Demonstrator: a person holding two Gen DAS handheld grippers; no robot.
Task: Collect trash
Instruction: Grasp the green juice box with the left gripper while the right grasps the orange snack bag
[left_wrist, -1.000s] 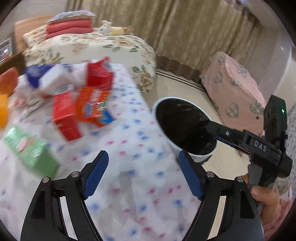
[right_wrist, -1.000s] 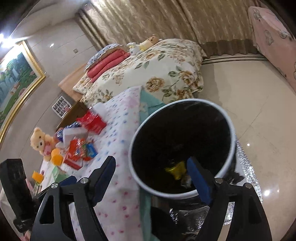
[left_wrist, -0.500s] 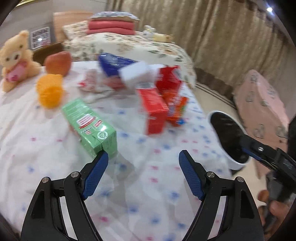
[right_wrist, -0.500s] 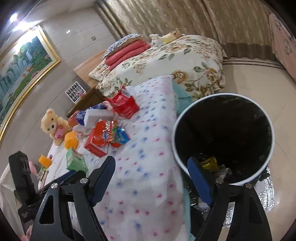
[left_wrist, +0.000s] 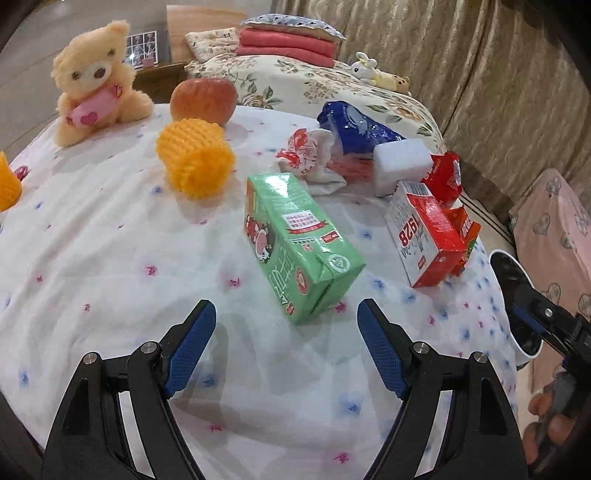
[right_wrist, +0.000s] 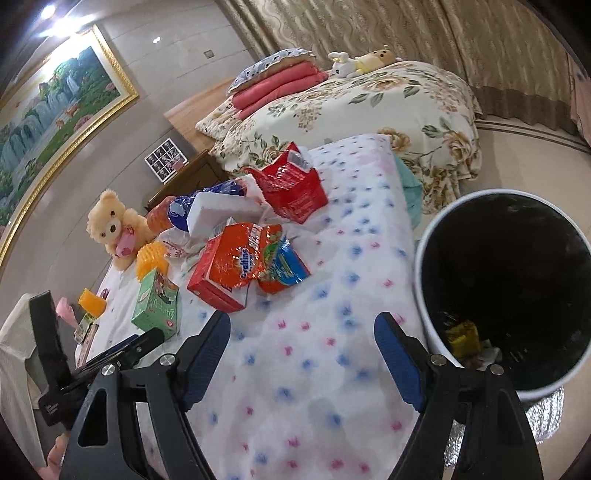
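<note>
Since a sec ago: left view has swung off the bin onto the pile, green carton now dead ahead; right view has slid sideways too, bin shifted from centre to the right edge.

L to R, left wrist view: teddy bear (left_wrist: 96, 72) far left, apple (left_wrist: 204, 99) beside it, yellow foam net (left_wrist: 195, 160) in front of the apple. Green carton (left_wrist: 295, 243) lies on its side mid-surface, just ahead of the left gripper (left_wrist: 286, 347). Left jaws are apart and opening a bit more, nothing between them, no contact w/ the carton yet. Behind the carton: crumpled white wrapper (left_wrist: 317, 162), blue pouch (left_wrist: 356, 127), white block (left_wrist: 402, 168). Then the red carton (left_wrist: 424, 236), tilted, leaning on red/orange snack packs. Bin rim just visible at the right edge, off the spotted surface (left_wrist: 110, 277).

Right wrist view: right gripper (right_wrist: 301, 356) hovers over bare cloth, jaws apart, empty. Orange snack bag (right_wrist: 243, 258) sits ahead-left of it, red pack (right_wrist: 291, 188) further back. Trash bin (right_wrist: 502, 317) stands on the floor just beside the surface edge, some scraps already at the bottom.

Read: next pick is prob the green carton w/ the left.

Risks:
- carton lies diagonal to the jaws → pads catch a corner, it twists or skids on the soft cloth
- pads dig into the cloth → drags the cover, red carton tips over
- toys/apple aren't trash, keep clear
- bin is on the far side from the left gripper → long carry past the right gripper, clash poss.
</note>
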